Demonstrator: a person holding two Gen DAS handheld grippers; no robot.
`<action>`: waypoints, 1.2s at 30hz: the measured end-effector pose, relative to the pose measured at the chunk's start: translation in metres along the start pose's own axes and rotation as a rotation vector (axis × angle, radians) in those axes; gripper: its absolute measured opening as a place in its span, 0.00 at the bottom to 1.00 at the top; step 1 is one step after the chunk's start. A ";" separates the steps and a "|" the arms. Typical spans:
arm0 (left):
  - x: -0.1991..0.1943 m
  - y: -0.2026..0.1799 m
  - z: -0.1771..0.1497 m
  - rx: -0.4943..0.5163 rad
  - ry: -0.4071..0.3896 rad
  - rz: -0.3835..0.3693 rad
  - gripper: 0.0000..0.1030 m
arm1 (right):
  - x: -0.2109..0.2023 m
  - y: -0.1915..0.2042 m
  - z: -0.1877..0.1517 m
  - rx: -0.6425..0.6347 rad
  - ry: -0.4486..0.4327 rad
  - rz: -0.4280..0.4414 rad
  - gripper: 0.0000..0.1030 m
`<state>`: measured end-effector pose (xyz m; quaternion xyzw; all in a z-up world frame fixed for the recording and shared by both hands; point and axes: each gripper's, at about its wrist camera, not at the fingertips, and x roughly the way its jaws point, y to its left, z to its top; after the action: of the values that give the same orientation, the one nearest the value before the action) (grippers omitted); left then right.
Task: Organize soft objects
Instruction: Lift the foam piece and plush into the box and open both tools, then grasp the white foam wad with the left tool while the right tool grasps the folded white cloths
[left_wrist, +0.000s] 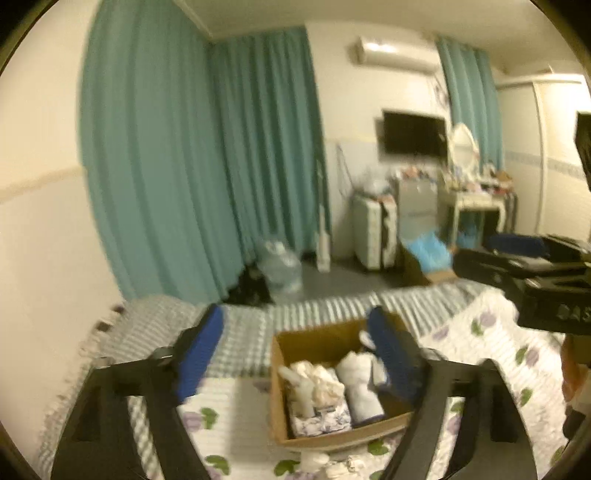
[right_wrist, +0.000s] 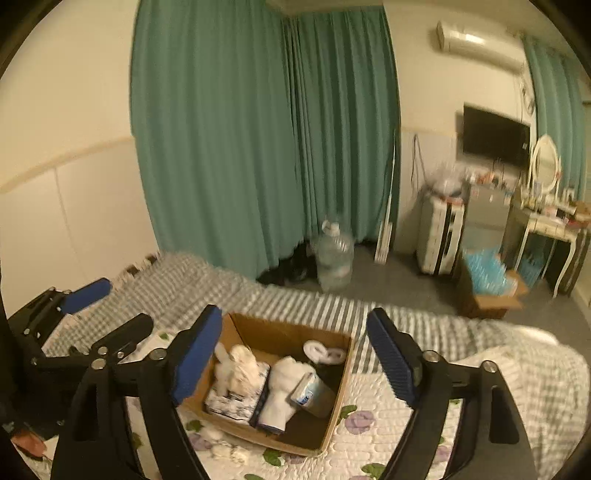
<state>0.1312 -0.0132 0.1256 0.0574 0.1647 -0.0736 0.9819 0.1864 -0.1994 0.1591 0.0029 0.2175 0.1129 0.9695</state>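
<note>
A cardboard box (left_wrist: 288, 343) (right_wrist: 343, 373) sits on the flowered quilt (left_wrist: 229, 413) (right_wrist: 380, 398) of the bed. It holds a cream plush toy (right_wrist: 238, 365) (left_wrist: 317, 380) on a patterned tissue pack (right_wrist: 236, 402), a rolled white towel (left_wrist: 360, 387) (right_wrist: 282, 391), a small packet (right_wrist: 308, 391) and rolled white socks (right_wrist: 325, 352). A few small white soft items (left_wrist: 332, 467) (right_wrist: 225, 448) lie on the quilt in front of the box. My left gripper (left_wrist: 297, 352) is open and empty above the box. My right gripper (right_wrist: 291, 352) is open and empty above it too.
A checked blanket (right_wrist: 192, 284) covers the bed's far end by teal curtains (right_wrist: 221, 129). On the floor beyond stand a large water bottle (right_wrist: 332, 254), a box of blue items (right_wrist: 487, 284), a white cabinet (right_wrist: 439, 236) and a dressing table (right_wrist: 546, 221).
</note>
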 end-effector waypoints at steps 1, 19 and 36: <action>-0.017 0.003 0.005 -0.010 -0.030 0.013 0.85 | -0.017 0.003 0.005 -0.002 -0.015 0.002 0.88; -0.131 0.024 -0.040 0.025 -0.069 0.011 0.85 | -0.151 0.041 -0.054 0.000 -0.052 0.005 0.99; 0.001 0.043 -0.156 -0.039 0.243 0.007 0.85 | 0.032 0.063 -0.185 -0.003 0.246 0.028 0.99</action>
<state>0.0898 0.0503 -0.0177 0.0475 0.2839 -0.0597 0.9558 0.1228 -0.1388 -0.0180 -0.0093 0.3347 0.1263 0.9338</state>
